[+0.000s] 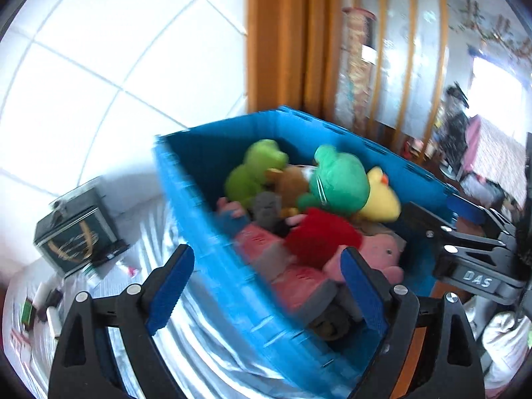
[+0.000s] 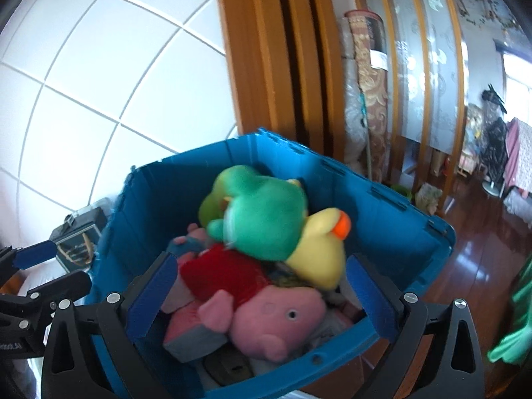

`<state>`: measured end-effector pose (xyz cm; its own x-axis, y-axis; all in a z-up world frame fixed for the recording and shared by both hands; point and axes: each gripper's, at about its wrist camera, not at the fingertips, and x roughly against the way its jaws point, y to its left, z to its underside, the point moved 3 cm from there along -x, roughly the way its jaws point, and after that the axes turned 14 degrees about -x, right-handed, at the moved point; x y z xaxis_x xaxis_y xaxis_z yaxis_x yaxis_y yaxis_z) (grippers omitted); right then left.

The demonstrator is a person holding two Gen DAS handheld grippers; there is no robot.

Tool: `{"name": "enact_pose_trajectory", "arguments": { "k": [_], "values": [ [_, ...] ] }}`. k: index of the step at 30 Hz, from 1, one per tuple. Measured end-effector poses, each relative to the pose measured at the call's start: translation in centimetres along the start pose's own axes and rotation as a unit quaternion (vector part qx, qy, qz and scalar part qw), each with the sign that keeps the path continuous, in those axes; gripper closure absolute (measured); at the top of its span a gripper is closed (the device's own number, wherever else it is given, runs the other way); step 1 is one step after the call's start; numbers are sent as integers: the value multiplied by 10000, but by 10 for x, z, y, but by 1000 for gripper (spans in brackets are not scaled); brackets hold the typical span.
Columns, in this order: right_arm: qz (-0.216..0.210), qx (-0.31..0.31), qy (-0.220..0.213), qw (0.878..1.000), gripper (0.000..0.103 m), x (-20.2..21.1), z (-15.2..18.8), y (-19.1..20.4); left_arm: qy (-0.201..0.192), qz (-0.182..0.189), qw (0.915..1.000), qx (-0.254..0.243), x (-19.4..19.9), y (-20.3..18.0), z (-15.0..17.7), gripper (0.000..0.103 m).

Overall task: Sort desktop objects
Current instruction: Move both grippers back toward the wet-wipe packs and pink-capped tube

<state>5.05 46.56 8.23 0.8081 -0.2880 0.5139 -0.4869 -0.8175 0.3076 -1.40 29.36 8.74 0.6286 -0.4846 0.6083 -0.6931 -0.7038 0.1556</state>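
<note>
A blue plastic crate [image 1: 206,219] [image 2: 382,219] is heaped with plush toys. On top lie a green frog [image 2: 266,219] [image 1: 335,176] and a yellow duck [image 2: 319,252] [image 1: 382,196]. Below them are a pink pig in a red dress [image 2: 282,319] [image 1: 379,252], a lime plush [image 1: 252,173] and a pink-and-grey slipper [image 1: 292,276]. My right gripper [image 2: 262,296] hangs open over the crate's near side, with the pig beneath it and nothing between its pads. My left gripper [image 1: 267,291] is open over the crate's left wall and holds nothing.
A dark box with a gold loop [image 1: 76,236] [image 2: 79,242] stands left of the crate on a white striped cloth [image 1: 186,326]. Small items [image 1: 43,306] lie at the far left. A wooden door frame [image 2: 266,66] is behind, and a wooden floor [image 2: 465,266] to the right.
</note>
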Motion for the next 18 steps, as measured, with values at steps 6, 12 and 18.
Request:
{"name": "enact_pose_trajectory", "arguments": {
  "k": [6, 12, 18],
  "values": [
    [-463, 392, -45, 9981, 0, 16, 19, 68, -103, -614, 9963, 588, 40, 72, 55, 12],
    [-1175, 741, -173, 9902, 0, 35, 47, 148, -86, -1493, 9822, 1134, 78, 149, 126, 12],
    [-1760, 1138, -378, 9771, 0, 49, 87, 231, -102, -2189, 9655, 1409, 113, 218, 201, 12]
  ]
}}
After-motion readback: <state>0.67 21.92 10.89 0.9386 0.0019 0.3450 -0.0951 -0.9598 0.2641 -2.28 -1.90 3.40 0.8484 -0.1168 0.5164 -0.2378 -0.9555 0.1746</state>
